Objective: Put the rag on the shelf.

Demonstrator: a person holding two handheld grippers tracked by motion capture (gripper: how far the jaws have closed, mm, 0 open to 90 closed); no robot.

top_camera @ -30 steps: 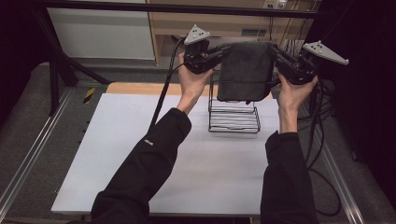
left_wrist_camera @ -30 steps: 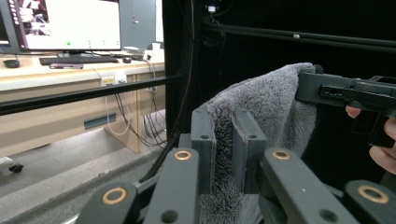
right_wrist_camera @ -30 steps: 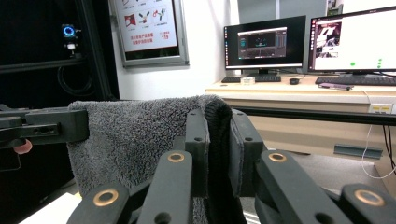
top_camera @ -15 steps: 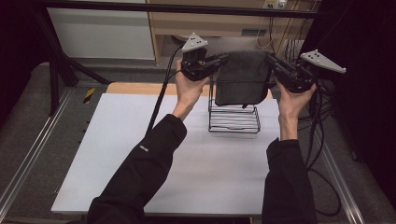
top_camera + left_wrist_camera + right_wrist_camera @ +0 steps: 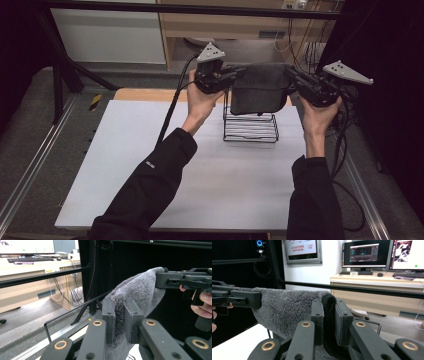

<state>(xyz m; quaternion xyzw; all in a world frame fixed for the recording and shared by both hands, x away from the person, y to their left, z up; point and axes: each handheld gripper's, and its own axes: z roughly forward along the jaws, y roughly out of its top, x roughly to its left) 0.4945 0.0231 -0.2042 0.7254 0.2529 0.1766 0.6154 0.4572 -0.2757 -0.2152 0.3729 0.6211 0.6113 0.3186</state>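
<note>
The left gripper (image 5: 239, 71) and right gripper (image 5: 292, 75) each clamp a top corner of the grey towel (image 5: 260, 89), stretched between them above the wire rack (image 5: 250, 127), not yet draped.

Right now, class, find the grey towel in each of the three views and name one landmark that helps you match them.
High view: the grey towel hangs at upper centre, stretched between both grippers above the wire rack.
Left gripper view: towel at centre, pinched in the near jaws, running up right to the right gripper.
Right gripper view: towel centre-left, pinched in the near jaws, reaching the left gripper.
Shared landmark: the towel's stretched top edge.
</note>
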